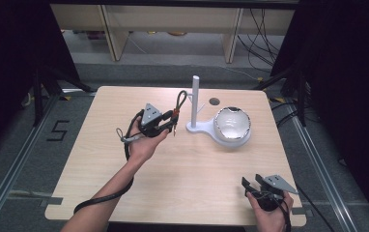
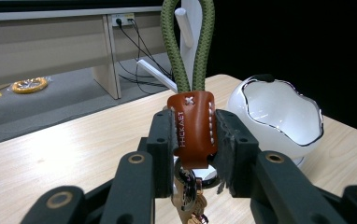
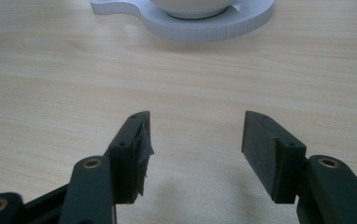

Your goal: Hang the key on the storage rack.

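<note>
Pinching the brown leather tab (image 2: 193, 128) of the green rope keychain (image 2: 189, 46), your left gripper (image 1: 165, 124) sits beside the white peg stand (image 1: 195, 104). Your right gripper (image 3: 193, 149) hovers low, jaws spread, nothing between them.

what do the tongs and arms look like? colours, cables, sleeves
Both tongs, left tongs and right tongs, are black two-jaw units with brass-ringed pivot holes, flat pads and a grey three-cornered top plate. A black cable trails from each. Forearms are bare, with no sleeves or gloves.

Even overhead light on the pale wooden bench (image 1: 187, 164); dark surroundings; glare on the glossy white bowl (image 1: 232, 123); near black jaws blurred.
</note>
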Available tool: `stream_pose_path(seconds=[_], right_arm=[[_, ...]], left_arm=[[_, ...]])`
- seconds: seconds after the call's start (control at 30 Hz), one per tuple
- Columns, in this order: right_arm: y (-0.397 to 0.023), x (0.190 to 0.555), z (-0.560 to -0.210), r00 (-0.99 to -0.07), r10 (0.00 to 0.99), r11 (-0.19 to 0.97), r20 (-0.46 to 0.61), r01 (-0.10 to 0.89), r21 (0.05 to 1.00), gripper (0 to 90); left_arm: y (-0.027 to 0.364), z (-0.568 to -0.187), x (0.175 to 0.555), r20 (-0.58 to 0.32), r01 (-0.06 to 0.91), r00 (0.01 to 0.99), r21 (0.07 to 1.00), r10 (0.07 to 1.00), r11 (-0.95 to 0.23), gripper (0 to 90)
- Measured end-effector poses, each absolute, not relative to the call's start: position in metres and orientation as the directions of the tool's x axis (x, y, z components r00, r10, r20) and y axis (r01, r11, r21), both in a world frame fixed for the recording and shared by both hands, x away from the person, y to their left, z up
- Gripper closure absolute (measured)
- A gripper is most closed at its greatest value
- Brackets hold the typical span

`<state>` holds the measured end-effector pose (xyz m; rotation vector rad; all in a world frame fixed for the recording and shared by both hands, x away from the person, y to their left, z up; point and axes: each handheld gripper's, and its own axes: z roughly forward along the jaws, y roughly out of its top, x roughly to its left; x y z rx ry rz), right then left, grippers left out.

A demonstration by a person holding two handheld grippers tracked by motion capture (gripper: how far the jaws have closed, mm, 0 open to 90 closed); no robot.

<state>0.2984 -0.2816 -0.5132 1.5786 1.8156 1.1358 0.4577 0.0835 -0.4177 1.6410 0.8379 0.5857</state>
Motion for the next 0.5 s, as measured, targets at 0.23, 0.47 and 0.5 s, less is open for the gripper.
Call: stream_pose_path(seconds=[0.23, 0.47, 0.5], right_arm=[[-0.2816, 0.2983, -0.5132, -0.222, 0.962, -0.006, 0.160, 0.567, 0.823, 43.3], [-0.2819, 0.2981, -0.5128, -0.217, 0.963, -0.009, 0.162, 0.571, 0.821, 43.2], [-0.2852, 0.3002, -0.5138, -0.247, 0.961, 0.032, 0.125, 0.548, 0.836, 43.2]], left_arm=[[0.0820, -0.4201, 0.4609, -0.061, 0.224, 0.616, 0.969, 0.785, -0.101, 68.6], [0.0804, -0.4227, 0.4647, -0.063, 0.234, 0.610, 0.967, 0.790, -0.104, 68.5], [0.0798, -0.4228, 0.4652, -0.063, 0.239, 0.609, 0.965, 0.791, -0.107, 68.5]])
